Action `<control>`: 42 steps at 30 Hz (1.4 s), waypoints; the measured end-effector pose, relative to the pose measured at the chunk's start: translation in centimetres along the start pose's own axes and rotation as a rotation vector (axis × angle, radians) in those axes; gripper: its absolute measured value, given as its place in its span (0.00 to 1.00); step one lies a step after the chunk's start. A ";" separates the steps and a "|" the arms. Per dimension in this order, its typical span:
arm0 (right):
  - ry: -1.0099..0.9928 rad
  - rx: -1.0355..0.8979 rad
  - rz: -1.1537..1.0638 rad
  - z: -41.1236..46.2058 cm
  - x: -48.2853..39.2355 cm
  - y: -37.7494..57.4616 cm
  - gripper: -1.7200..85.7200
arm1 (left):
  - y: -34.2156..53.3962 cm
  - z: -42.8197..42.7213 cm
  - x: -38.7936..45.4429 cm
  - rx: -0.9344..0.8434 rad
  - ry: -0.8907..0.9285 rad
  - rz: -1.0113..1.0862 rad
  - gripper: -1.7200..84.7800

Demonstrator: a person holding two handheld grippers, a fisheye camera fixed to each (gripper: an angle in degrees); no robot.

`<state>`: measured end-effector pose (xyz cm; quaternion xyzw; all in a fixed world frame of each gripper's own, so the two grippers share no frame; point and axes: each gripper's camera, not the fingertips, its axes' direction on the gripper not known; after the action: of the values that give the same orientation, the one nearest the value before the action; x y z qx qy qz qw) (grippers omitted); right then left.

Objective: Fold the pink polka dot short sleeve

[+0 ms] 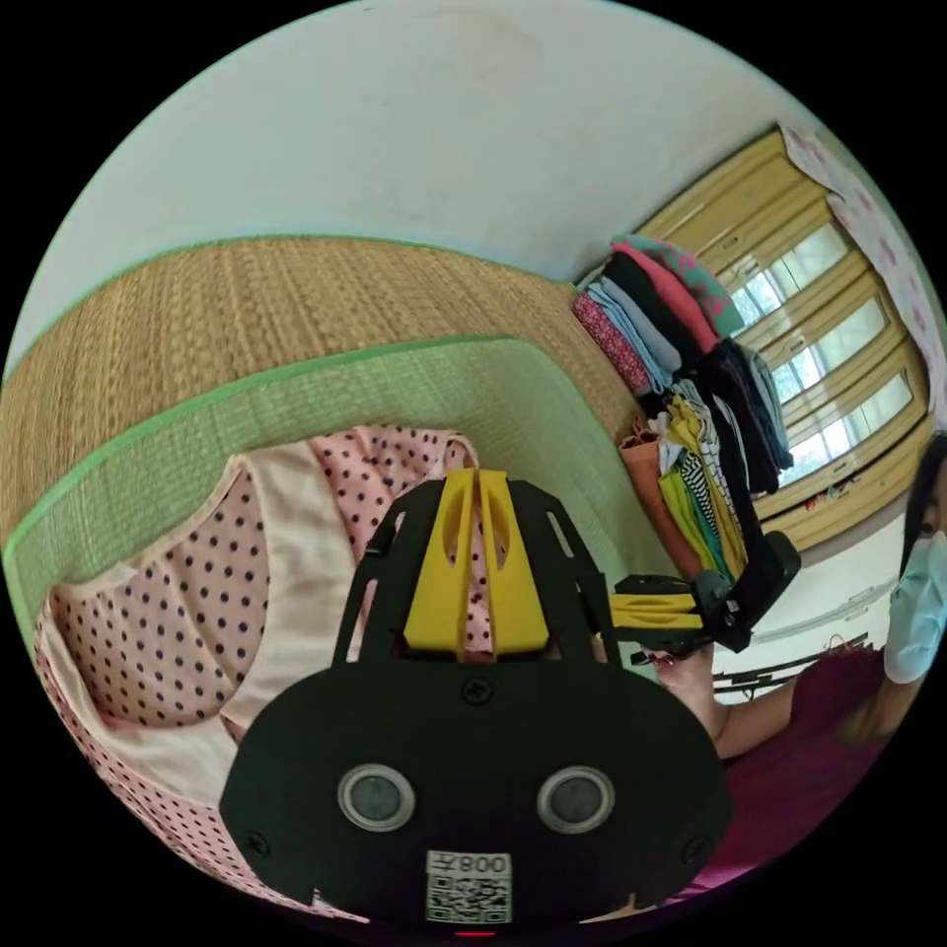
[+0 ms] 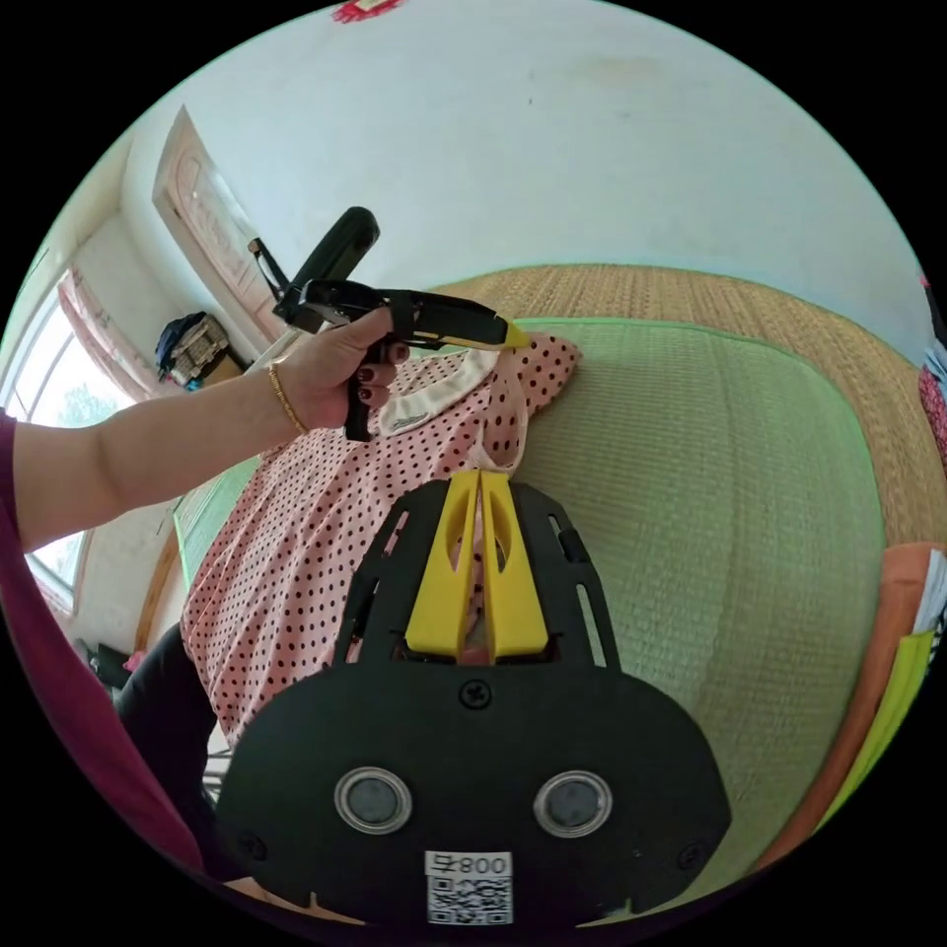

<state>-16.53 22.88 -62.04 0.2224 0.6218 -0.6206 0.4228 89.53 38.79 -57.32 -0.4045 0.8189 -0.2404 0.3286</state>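
Two grippers, one garment, two mats, and one stack of folded clothes are counted.

The pink polka dot short sleeve shirt [image 2: 326, 513] lies on a green woven mat [image 2: 710, 493], which is laid over a tan straw mat [image 2: 750, 296]. The fabric is pale pink with small dark dots, and it has a plain cream collar [image 2: 434, 395] and a lighter pink inner facing [image 1: 296, 552] at the neck opening. In the right gripper view the long axis of the garment runs from the collar end, up at the far part of the green mat, down toward the person's body at the near edge, where the hem end hangs over.

Left gripper [image 2: 508, 337]: a hand [image 2: 330, 380] holds it; its yellow jaws are closed to a point against the collar edge near one shoulder. In its own view the jaws sit together with dotted cloth around them; whether both press on the cloth cannot be told.

Right gripper [image 2: 478, 483]: jaws nearly together, with a narrow strip of pink cloth running between them at the other shoulder. A firm hold on it cannot be confirmed. It also appears in the left gripper view [image 1: 656, 612], jaws closed.

A stack of folded clothes [image 1: 681, 395] in mixed colours stands on the tan mat beside the green mat, near a wooden-framed window [image 1: 829, 326]. A pale wall [image 1: 444, 128] lies behind.
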 end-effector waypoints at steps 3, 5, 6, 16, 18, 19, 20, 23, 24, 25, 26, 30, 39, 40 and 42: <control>-0.033 -0.041 -0.033 1.2 -0.5 -0.7 0.02 | 1.0 0.1 -2.2 -0.021 0.010 -0.053 0.03; -0.015 -0.096 -0.062 2.5 -1.0 -1.2 0.02 | 1.6 0.2 -3.1 -0.032 -0.008 -0.070 0.03; -0.013 -0.111 -0.064 2.8 -1.0 -1.4 0.02 | 1.8 0.3 -3.7 -0.039 -0.005 -0.082 0.03; -0.164 -0.218 -0.107 4.5 -0.8 -3.5 0.03 | 3.6 -1.0 -6.1 -0.039 0.004 -0.100 0.06; -0.181 -0.235 -0.118 4.7 -0.9 -3.8 0.03 | 4.0 -1.3 -6.4 -0.039 0.011 -0.103 0.06; -0.179 -0.245 -0.131 4.7 -1.0 -4.0 0.03 | 4.3 -1.8 -6.6 -0.027 0.021 -0.109 0.06; -0.170 -0.244 -0.141 4.5 -1.2 -4.3 0.03 | 4.5 -2.1 -6.6 -0.015 0.026 -0.108 0.06; -0.131 -0.181 -0.131 3.1 -1.3 -5.0 0.02 | 5.5 -3.5 -5.8 0.024 0.082 -0.073 0.06; -0.124 -0.162 -0.123 2.7 -1.2 -5.1 0.02 | 6.0 -4.0 -5.1 0.029 0.116 -0.042 0.06; -0.110 -0.121 -0.110 1.9 -1.0 -5.3 0.02 | 6.6 -4.2 -4.3 0.020 0.132 -0.006 0.06; -0.087 -0.078 -0.090 1.2 -0.8 -5.5 0.02 | 6.9 -4.1 -3.9 0.007 0.133 0.011 0.06; -0.011 -0.096 -0.038 2.3 -0.5 -6.1 0.02 | 9.2 -2.8 -3.4 -0.127 0.058 0.055 0.05; 0.023 -0.224 -0.027 4.8 -0.7 -7.7 0.02 | 13.6 -5.1 -4.5 -0.147 0.083 0.063 0.03; 0.007 -0.222 -0.020 4.6 -0.5 -7.8 0.02 | 14.3 -6.1 -4.9 -0.106 0.088 0.030 0.03; -0.011 -0.196 -0.013 3.7 -0.3 -8.1 0.02 | 15.4 -8.0 -5.0 -0.034 0.097 0.034 0.03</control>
<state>-21.88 18.32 -56.58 0.1724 0.6786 -0.5609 0.4418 78.17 52.46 -60.43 -0.3837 0.8446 -0.2404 0.2856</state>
